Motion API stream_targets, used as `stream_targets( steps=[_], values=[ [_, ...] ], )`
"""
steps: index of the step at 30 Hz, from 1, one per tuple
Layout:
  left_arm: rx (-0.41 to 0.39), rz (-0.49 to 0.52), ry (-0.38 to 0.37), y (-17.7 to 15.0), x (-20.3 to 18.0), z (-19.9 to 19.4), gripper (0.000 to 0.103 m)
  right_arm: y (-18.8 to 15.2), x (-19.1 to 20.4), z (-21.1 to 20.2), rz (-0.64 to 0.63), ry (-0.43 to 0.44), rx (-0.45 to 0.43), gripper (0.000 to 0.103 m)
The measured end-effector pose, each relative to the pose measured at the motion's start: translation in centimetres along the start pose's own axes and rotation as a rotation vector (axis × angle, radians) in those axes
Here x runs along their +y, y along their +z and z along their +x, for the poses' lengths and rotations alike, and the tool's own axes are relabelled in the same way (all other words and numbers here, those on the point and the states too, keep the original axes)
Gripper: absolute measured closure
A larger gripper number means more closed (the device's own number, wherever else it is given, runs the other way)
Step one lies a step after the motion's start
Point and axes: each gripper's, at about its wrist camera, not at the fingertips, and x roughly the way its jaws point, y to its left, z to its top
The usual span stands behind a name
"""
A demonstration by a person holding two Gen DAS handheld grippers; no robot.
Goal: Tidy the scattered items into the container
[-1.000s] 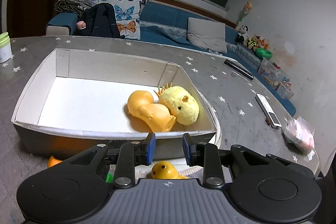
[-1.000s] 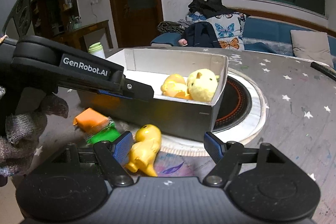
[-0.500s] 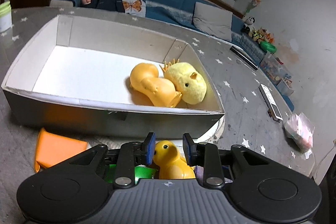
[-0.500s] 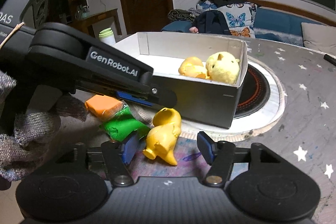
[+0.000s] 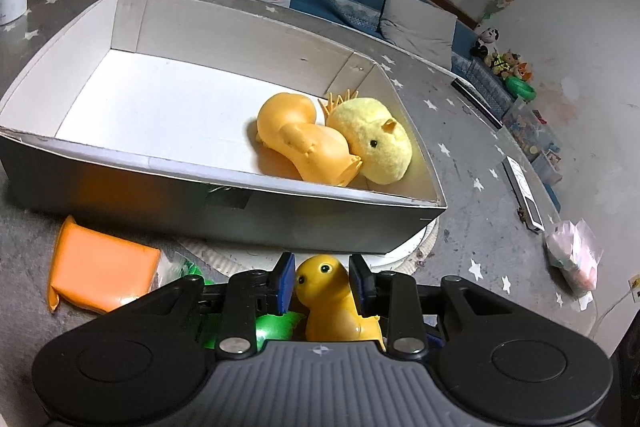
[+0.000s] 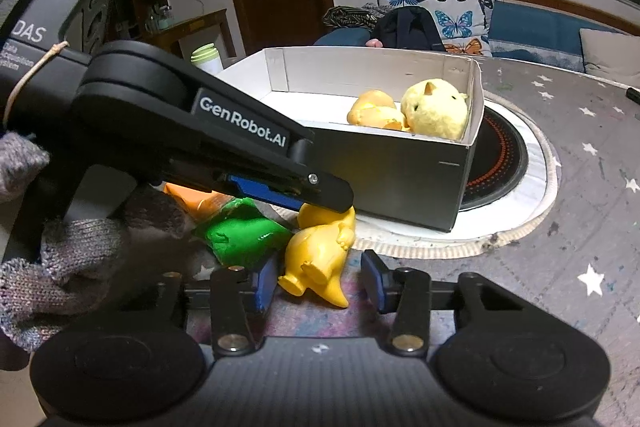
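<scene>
Yellow rubber duck (image 5: 332,303) lay on the table (image 5: 472,211) just in front of the grey box (image 5: 224,211), its head between the blue pads of the left gripper (image 5: 320,283), whose jaws sat close on either side, though actual contact could not be made out. The right gripper (image 6: 318,281) hung with jaws apart around the duck's tail end. Inside the box an orange duck (image 5: 304,143) rested against a plush chick (image 5: 376,143); an orange packet (image 5: 100,267) and a green packet (image 6: 244,235) lay beside the duck.

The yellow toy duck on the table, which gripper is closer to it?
Left. The left gripper straddles the yellow toy duck's head; the right gripper sits open around its tail end.
</scene>
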Motion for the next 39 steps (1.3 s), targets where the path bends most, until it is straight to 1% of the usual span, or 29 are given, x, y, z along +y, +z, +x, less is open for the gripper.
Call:
stream_targets(
  steps=[4,12,20,25,30,35,39],
  values=[
    [-0.001,0.004,-0.008,0.0,0.0,0.2,0.071,-0.1,0.0,0.1,0.003,0.003,0.004,0.067],
    [-0.011,0.008,-0.018,-0.3,-0.1,-0.3,0.071,-0.2,0.1,-0.2,0.003,0.006,0.004,0.068],
    [-0.081,0.018,-0.020,0.3,-1.2,-3.1,0.071,0.4,0.8,-2.2,-0.024,0.014,-0.041,0.068],
    [-0.126,0.025,-0.019,0.8,-1.9,-4.9,0.071,1.9,1.4,-3.6,-0.060,0.020,-0.089,0.068],
    [-0.187,0.029,-0.005,2.6,-2.1,-6.5,0.071,4.3,1.7,-4.0,-0.096,0.034,-0.129,0.068],
    [-0.227,0.023,0.026,5.1,-1.6,-6.7,0.071,6.8,2.1,-2.8,-0.122,0.039,-0.151,0.068],
    [-0.232,0.004,0.050,7.0,-0.5,-6.1,0.073,9.0,2.2,-0.9,-0.130,0.049,-0.145,0.068]
  ],
)
